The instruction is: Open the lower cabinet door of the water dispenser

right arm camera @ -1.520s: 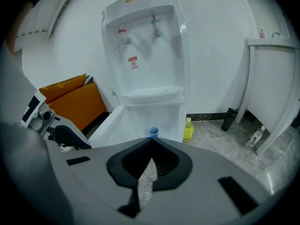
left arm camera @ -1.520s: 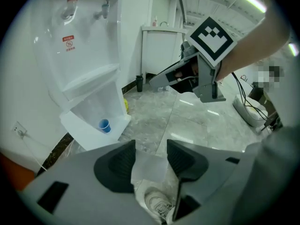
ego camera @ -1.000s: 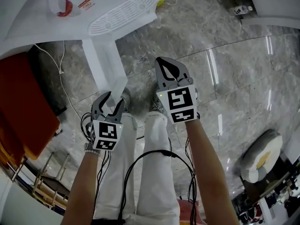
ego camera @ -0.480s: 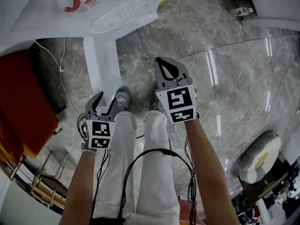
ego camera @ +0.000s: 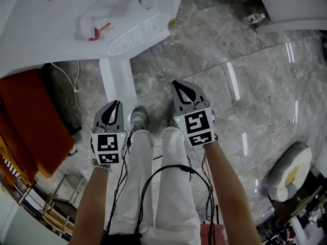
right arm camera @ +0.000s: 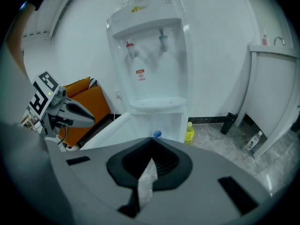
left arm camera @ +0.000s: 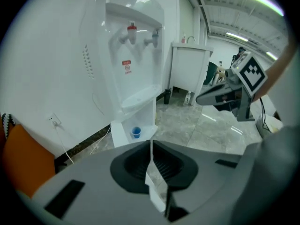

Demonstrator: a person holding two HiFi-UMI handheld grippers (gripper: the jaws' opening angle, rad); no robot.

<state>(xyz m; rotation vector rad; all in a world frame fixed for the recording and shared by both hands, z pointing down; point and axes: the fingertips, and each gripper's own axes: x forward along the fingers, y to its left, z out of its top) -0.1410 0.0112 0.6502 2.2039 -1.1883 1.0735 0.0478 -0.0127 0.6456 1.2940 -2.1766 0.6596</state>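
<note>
The white water dispenser (ego camera: 127, 24) stands at the top left of the head view. Its lower cabinet door (ego camera: 118, 83) hangs open, swung out toward me. In the right gripper view the door (right arm camera: 110, 132) angles left, and a blue cup (right arm camera: 157, 134) shows inside the cabinet. My left gripper (ego camera: 113, 106) hovers just left of the door's free edge, apart from it. Its jaws have just been closing and are shut with nothing between them (left arm camera: 151, 142). My right gripper (ego camera: 180, 86) is shut and empty, right of the door over the floor.
An orange seat (ego camera: 30, 121) sits left of the dispenser, with a white cable (ego camera: 71, 86) on the floor beside it. A yellow bottle (right arm camera: 189, 132) and a black bottle (right arm camera: 228, 122) stand right of the dispenser, near a white sink cabinet (right arm camera: 274, 88). My shoes (ego camera: 137, 120) are below the door.
The left gripper's jaws went from wide open to shut, with nothing in them. It drew slightly left of the door edge. The right gripper stayed shut. The view shifted, showing more of the dispenser.
</note>
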